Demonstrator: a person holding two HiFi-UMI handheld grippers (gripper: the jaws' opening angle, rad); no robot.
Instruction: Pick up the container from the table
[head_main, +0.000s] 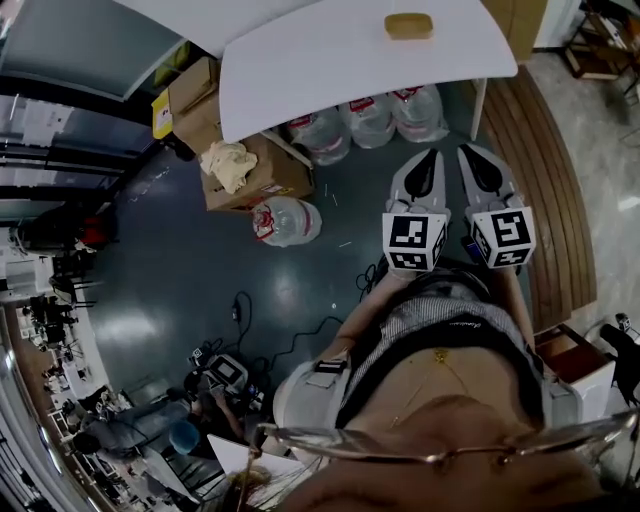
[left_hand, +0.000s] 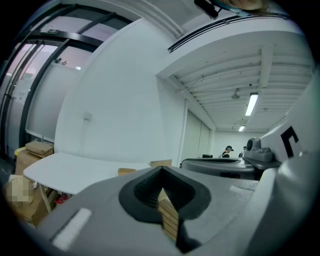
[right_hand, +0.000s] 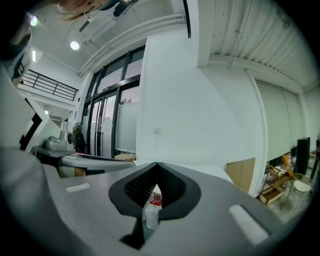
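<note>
Head view: approach step; your left gripper (head_main: 432, 153) and right gripper (head_main: 469, 149) are pressed together, empty. Reach ahead to the tan oval container (head_main: 408, 26), spreading first.

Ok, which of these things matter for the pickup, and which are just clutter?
For the job: container on the table; left claw and right claw, both shut and empty.

Lying about: water jugs under the table; another jug on the floor; cardboard boxes; cloth on a box.
</note>
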